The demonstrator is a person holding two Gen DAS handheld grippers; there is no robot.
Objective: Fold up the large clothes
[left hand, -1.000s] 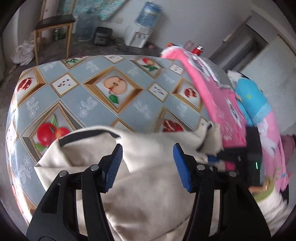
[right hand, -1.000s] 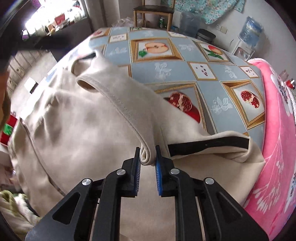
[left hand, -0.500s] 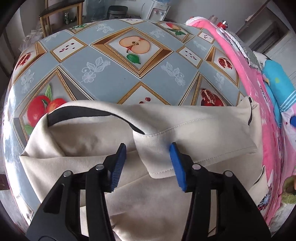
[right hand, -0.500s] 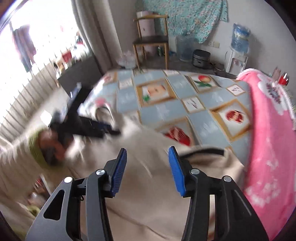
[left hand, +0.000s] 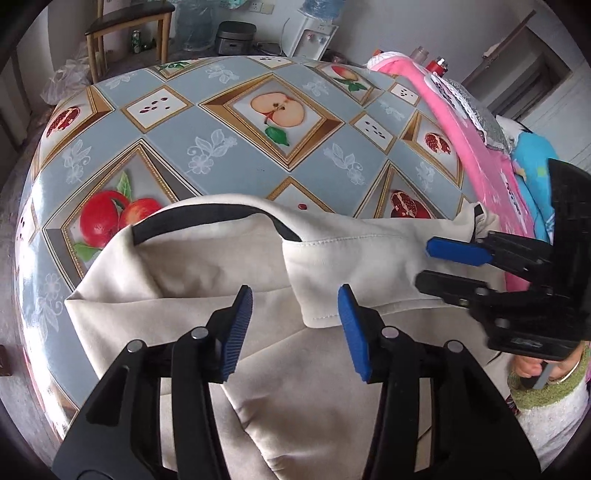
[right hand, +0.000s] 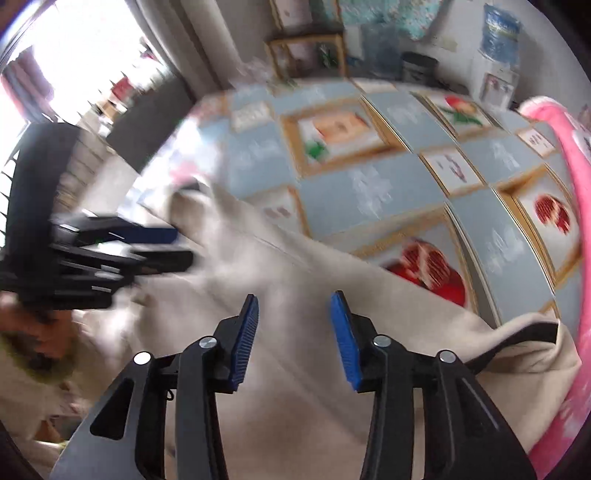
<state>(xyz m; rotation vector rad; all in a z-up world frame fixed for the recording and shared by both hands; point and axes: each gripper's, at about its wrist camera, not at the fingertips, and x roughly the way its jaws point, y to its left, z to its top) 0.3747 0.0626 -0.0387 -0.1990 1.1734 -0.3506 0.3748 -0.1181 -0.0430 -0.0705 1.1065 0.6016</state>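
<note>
Cream cotton garment with a black-lined neckline (left hand: 229,258) lies rumpled on the fruit-patterned blue tablecloth (left hand: 236,147). Left gripper (left hand: 293,325) hangs above a folded hem, jaws closing but unclamped; right gripper (right hand: 293,332) likewise is closing above the cloth, gripping nothing.

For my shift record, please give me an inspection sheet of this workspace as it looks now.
Surface: table under a fruit-print cloth, far part bare.
Job's things: beige garment lying on the near part, sleeve cuff folded across it.
Clutter: pink blanket along one edge.
Grippers: left hand-held gripper closing, cuff between its pads, not pressed; right hand-held gripper closing, empty, above the garment.
Cables: nothing seen.
Surroundings: chair, water dispenser, window light.
</note>
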